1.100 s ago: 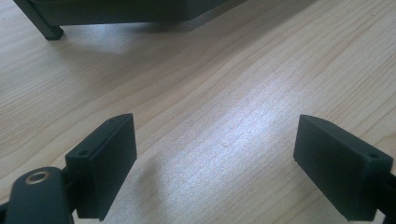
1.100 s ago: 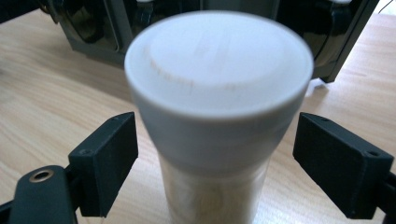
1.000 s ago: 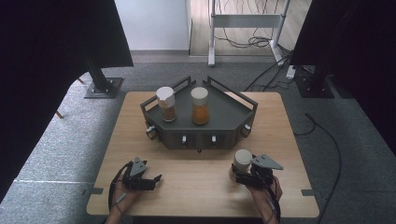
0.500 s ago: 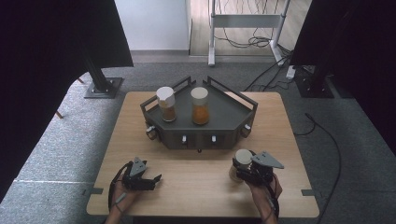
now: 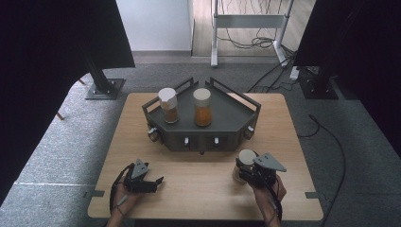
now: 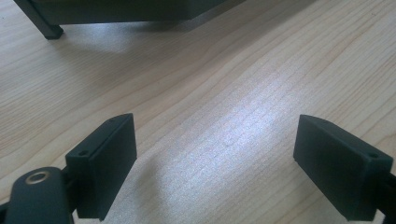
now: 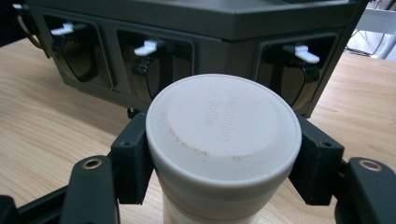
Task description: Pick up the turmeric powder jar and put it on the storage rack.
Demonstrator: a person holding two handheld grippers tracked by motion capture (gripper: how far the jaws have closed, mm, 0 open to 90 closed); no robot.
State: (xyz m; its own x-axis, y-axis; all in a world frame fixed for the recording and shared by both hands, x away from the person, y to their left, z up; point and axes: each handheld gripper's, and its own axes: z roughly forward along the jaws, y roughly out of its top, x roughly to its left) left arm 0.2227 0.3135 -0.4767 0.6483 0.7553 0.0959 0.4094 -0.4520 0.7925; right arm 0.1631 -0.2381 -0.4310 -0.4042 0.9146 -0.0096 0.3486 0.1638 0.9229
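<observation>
A jar with a white lid (image 7: 223, 130) and pale contents stands on the wooden table (image 5: 198, 189) in front of a dark rack (image 5: 222, 125). My right gripper (image 5: 242, 174) is shut on it, with a black pad pressed on each side just under the lid. The high view shows the same jar (image 5: 246, 158) at the front right. My left gripper (image 5: 158, 181) rests at the front left, open. In the left gripper view its jaws stand wide apart over bare wood (image 6: 215, 140).
Two more white-lidded jars stand on top of the rack: one with brown contents (image 5: 168, 106), one with orange (image 5: 202, 108). The rack's front (image 7: 187, 28) has recessed holders with white levers (image 7: 148, 47). One rack foot (image 6: 49, 31) is near my left gripper.
The right gripper stays at the jar with hardly any shift. The left gripper has not moved.
</observation>
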